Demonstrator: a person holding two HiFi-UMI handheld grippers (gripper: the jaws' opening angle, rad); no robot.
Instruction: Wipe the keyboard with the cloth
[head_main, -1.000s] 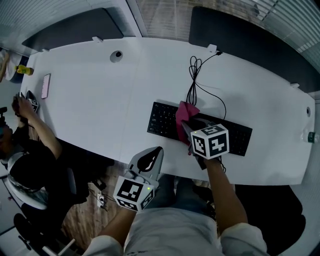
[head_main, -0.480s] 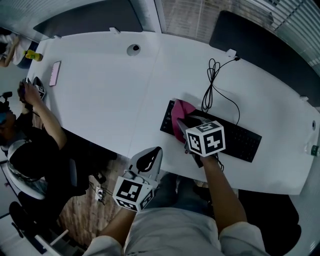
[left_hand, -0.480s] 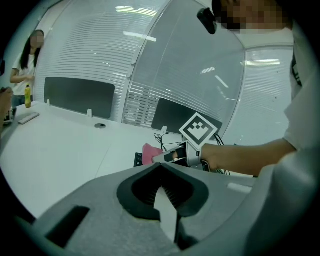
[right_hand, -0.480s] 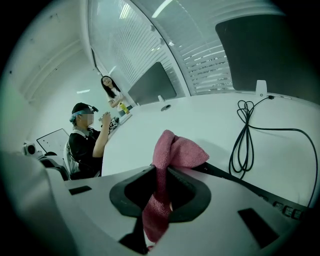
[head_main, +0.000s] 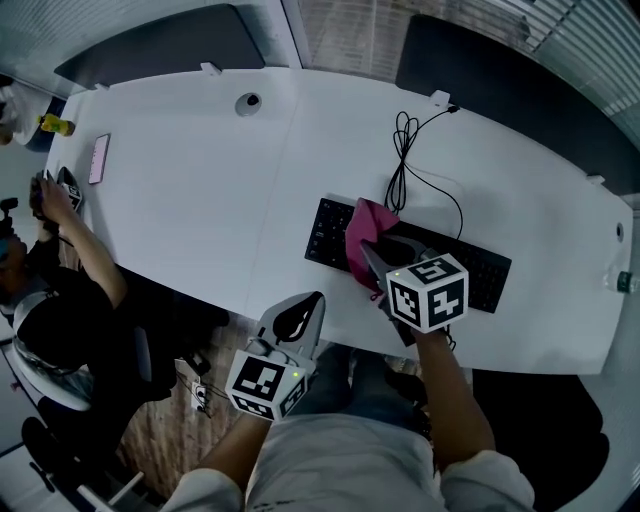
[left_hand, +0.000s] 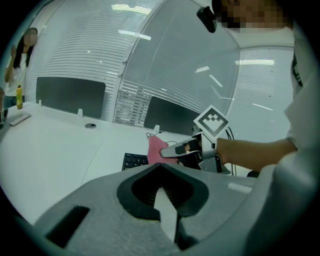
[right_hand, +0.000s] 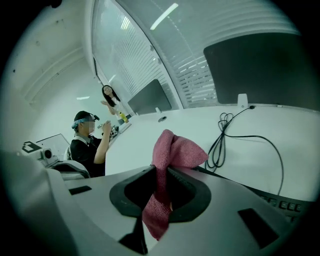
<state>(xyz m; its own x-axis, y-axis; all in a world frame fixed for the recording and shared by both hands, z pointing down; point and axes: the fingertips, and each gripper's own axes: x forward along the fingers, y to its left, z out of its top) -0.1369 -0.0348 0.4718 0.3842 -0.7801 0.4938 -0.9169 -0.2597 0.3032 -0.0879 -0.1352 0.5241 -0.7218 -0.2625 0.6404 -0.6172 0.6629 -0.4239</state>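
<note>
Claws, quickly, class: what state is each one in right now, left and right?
Left claw: closed, empty.
Right claw: closed on the cloth, above the keyboard.

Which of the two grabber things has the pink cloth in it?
The right gripper, the one over the keyboard: its jaws pinch the pink cloth. The left gripper, nearer the person, has nothing in its jaws.

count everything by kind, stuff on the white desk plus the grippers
keyboard: 1
cloth: 1
cable: 1
phone: 1
yellow bottle: 1
grippers: 2, left gripper and right gripper
total: 7
</note>
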